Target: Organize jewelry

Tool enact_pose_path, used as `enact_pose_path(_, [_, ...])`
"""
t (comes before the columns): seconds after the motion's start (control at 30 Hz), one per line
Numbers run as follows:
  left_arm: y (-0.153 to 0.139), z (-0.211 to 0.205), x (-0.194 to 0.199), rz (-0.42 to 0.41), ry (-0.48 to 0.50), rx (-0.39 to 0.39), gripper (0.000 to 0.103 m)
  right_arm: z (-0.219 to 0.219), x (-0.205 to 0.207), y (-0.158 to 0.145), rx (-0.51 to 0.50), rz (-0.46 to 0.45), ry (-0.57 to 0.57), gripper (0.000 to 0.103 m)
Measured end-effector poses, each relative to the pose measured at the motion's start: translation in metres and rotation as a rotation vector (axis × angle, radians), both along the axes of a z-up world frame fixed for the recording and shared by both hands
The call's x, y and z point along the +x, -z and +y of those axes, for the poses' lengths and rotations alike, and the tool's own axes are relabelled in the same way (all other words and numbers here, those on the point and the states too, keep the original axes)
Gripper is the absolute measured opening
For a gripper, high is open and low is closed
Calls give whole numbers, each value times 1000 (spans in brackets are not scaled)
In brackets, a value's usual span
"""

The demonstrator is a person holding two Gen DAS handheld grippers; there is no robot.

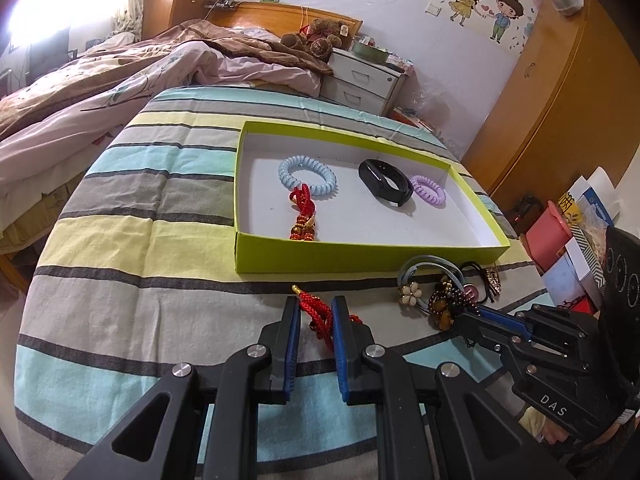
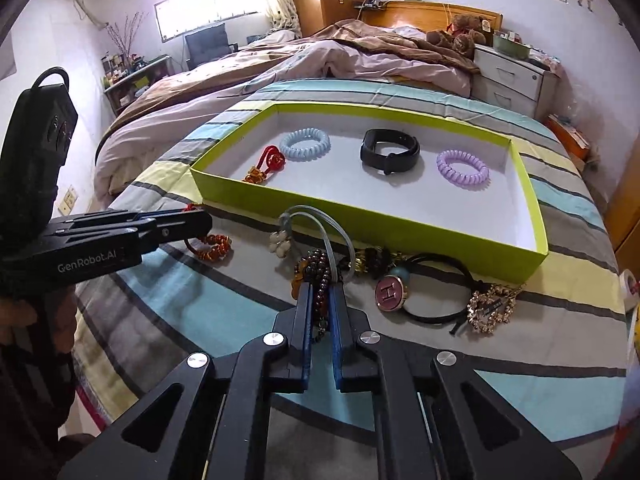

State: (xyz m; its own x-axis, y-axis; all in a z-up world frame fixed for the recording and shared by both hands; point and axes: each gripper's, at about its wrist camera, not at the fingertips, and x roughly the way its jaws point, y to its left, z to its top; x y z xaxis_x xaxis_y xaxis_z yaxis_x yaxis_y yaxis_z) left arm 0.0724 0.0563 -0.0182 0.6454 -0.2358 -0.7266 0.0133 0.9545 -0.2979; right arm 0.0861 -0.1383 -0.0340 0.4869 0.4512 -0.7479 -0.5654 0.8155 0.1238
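Note:
A green box lid (image 1: pixel 360 258) (image 2: pixel 400 224) with a white floor lies on the striped cloth. Inside are a blue coil hair tie (image 1: pixel 307 175) (image 2: pixel 305 144), a red cord charm (image 1: pixel 302 216) (image 2: pixel 266 166), a black wristband (image 1: pixel 385 181) (image 2: pixel 390 152) and a purple coil tie (image 1: pixel 429 191) (image 2: pixel 463 169). My left gripper (image 1: pixel 316 310) (image 2: pixel 200 220) is shut on a second red cord bracelet (image 1: pixel 318 316), whose beads (image 2: pixel 210 246) rest on the cloth. My right gripper (image 2: pixel 321 300) (image 1: pixel 472 314) is shut on a dark beaded bracelet (image 2: pixel 318 276) (image 1: pixel 442 304) in the pile before the box.
Beside the beaded bracelet lie a grey cord with a cream flower (image 2: pixel 280 244) (image 1: pixel 410 294), a black hair tie with a pink H button (image 2: pixel 390 292) and a gold rhinestone charm (image 2: pixel 490 308). A bed with a rumpled quilt (image 1: pixel 120 80) is beyond, a nightstand (image 1: pixel 360 80) behind.

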Motion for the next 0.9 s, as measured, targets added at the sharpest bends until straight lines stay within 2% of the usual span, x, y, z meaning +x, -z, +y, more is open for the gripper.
enact_pose_path(0.37, [-10,1,-9,-16,0,-4,16,-15,-3,-10,125,44,-17,8])
enact_pose_path(0.6, [-9,-1,-12,-12,10,-16,16,-31,-15,-7,224,140,-62,8])
enact_pose_path(0.77, [-5,-4,-13,-2,18,-17,16,-45,-16,2,193,132,16,9])
enact_pose_path(0.8, [-5,-3,-13,0,18,-17,16,-47,-18,1,174,114,28,10])
enact_pose_path(0.87, [-4,-4,-13,1,19,-19,16,-49,-22,-3,121,48,60,18])
enact_pose_path(0.9, [-4,-4,-13,2,20,-19,16,-50,-24,-6,113,27,58,19])
